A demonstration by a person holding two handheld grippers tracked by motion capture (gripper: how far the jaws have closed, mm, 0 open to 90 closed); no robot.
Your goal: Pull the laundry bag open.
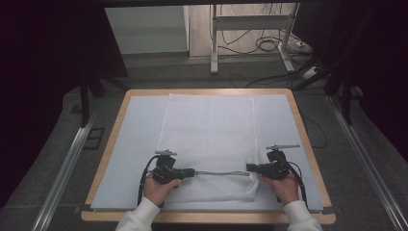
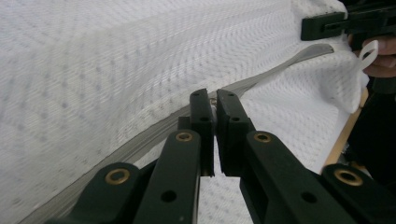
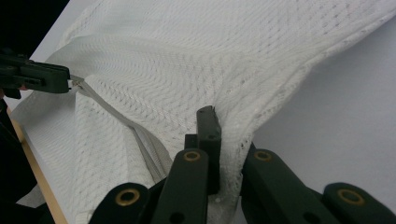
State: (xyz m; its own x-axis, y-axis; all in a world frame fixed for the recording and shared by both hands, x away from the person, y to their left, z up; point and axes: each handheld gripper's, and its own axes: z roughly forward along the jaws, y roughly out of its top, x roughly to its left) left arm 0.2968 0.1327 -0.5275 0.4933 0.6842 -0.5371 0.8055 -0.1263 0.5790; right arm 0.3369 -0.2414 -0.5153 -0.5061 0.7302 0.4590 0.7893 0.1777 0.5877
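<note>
A white mesh bag [image 1: 207, 125] lies flat on the mat, with a grey zipper [image 1: 221, 173] running across its near end. My left gripper [image 1: 192, 172] is at the zipper's left end, jaws shut on the small metal zipper pull [image 2: 214, 100]; the grey zipper tape [image 2: 280, 70] runs away from it. My right gripper [image 1: 249, 168] is at the zipper's right end, shut on a fold of the bag's mesh [image 3: 233, 84], which hides one jaw. From each gripper view I see the other one along the zipper [image 3: 116, 121]: left gripper [image 3: 67, 80], right gripper [image 2: 308, 29].
A pale blue mat [image 1: 284, 120] covers a wooden table [image 1: 308, 144]. Both hands rest near the table's front edge. Behind the table stand a metal frame [image 1: 214, 38] and loose cables [image 1: 264, 43] on the floor. Metal rails [image 1: 67, 163] run along both sides.
</note>
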